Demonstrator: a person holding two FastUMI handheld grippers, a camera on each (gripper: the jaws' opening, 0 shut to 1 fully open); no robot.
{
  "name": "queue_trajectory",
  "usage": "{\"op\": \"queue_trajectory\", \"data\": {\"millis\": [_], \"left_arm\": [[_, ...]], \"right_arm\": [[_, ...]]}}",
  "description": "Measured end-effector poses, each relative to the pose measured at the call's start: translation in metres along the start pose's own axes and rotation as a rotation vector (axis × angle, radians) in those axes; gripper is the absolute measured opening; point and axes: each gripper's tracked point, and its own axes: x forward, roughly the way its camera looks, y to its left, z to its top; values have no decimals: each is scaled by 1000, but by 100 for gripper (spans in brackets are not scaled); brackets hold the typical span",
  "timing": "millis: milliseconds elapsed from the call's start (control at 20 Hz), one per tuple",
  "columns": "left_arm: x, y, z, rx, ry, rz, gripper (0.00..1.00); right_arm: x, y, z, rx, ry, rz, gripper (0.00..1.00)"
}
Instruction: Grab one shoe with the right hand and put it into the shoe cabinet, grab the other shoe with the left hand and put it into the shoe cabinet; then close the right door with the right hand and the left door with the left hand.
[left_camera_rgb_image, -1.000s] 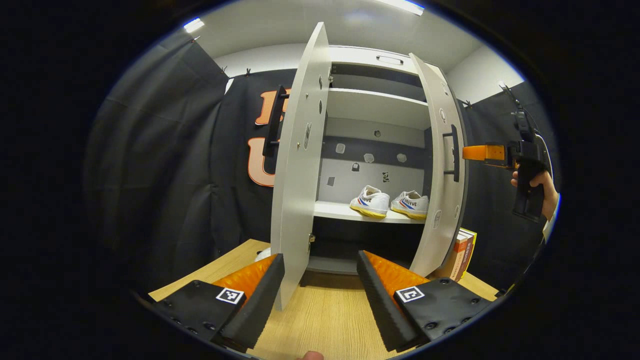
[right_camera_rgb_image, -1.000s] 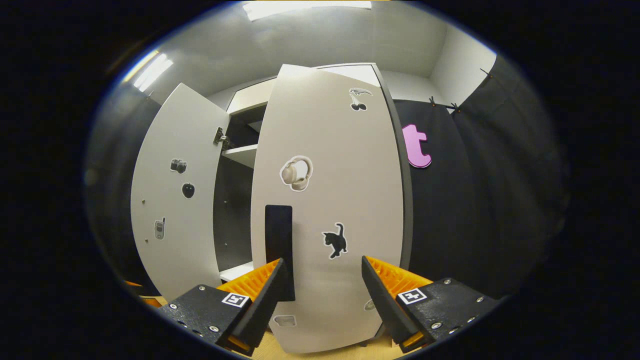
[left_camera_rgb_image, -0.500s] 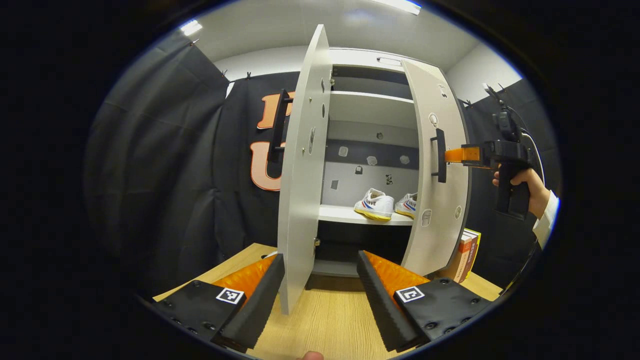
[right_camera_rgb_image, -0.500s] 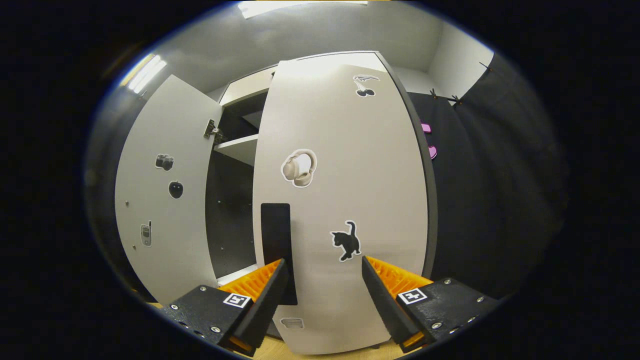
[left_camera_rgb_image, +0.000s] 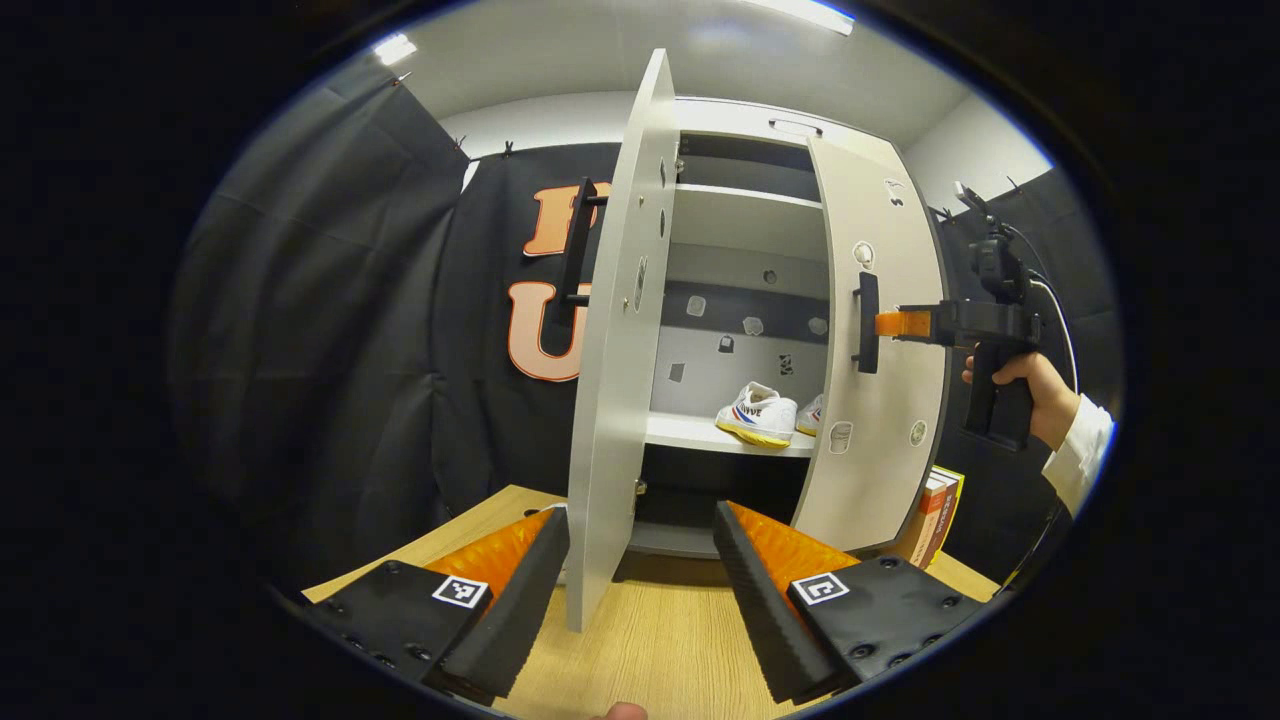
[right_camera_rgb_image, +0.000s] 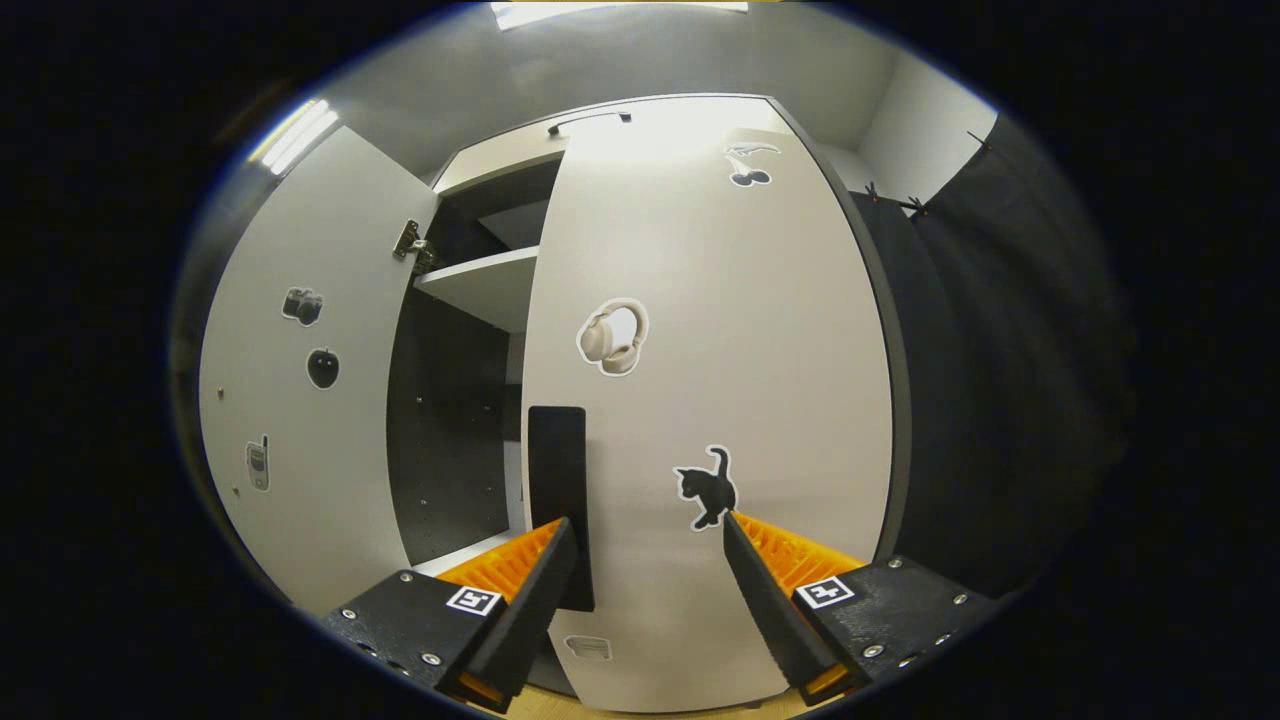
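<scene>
Two white shoes (left_camera_rgb_image: 760, 412) stand on a shelf inside the white shoe cabinet (left_camera_rgb_image: 740, 215). The second shoe (left_camera_rgb_image: 811, 416) is half hidden by the right door (left_camera_rgb_image: 885, 340), which stands partly swung in. My right gripper (right_camera_rgb_image: 645, 560) is open and presses against that door (right_camera_rgb_image: 700, 380) beside its black handle (right_camera_rgb_image: 557, 480); in the left gripper view that gripper (left_camera_rgb_image: 895, 324) touches the door by the handle (left_camera_rgb_image: 866, 322), held by a hand (left_camera_rgb_image: 1040, 385). The left door (left_camera_rgb_image: 625, 330) stands edge-on and wide open. My left gripper (left_camera_rgb_image: 640, 560) is open and empty, low before that door's edge.
The cabinet stands on a wooden table (left_camera_rgb_image: 660, 640). A few books (left_camera_rgb_image: 930, 515) lean at the cabinet's right side. The left door's inner face (right_camera_rgb_image: 290, 380) with stickers is in the right gripper view. Black cloth walls surround the booth.
The right door has swung further toward shut, pushed by my right gripper, and now covers more of the second shoe. My left gripper has barely moved.
</scene>
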Motion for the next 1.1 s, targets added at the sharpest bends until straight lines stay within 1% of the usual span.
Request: {"op": "queue_trajectory", "data": {"millis": [100,200,400,500,700,800,1000,1100], "left_arm": [[0,-2,3,1,-5,0,95],[-3,-6,5,-2,-9,-8,95],[-11,-15,7,2,-10,-17,95],[-14,-23,6,-3,-3,-35,95],[-17,-42,5,2,6,-69,95],[-16,-49,4,2,10,-82,95],[-15,-62,4,4,13,-104,95],[-14,-68,6,-8,9,-112,95]], "right_arm": [[-2,-2,2,5,4,2,92],[-12,-6,15,25,-18,7,92],[-55,-20,36,5,-74,-19,92],[-84,-26,38,-6,-89,-24,92],[-143,-37,15,-49,-78,-67,92],[-170,-37,-3,-65,-58,-87,92],[-212,-30,-45,-69,-3,-107,92],[-226,-30,-66,-70,31,-121,92]]}}
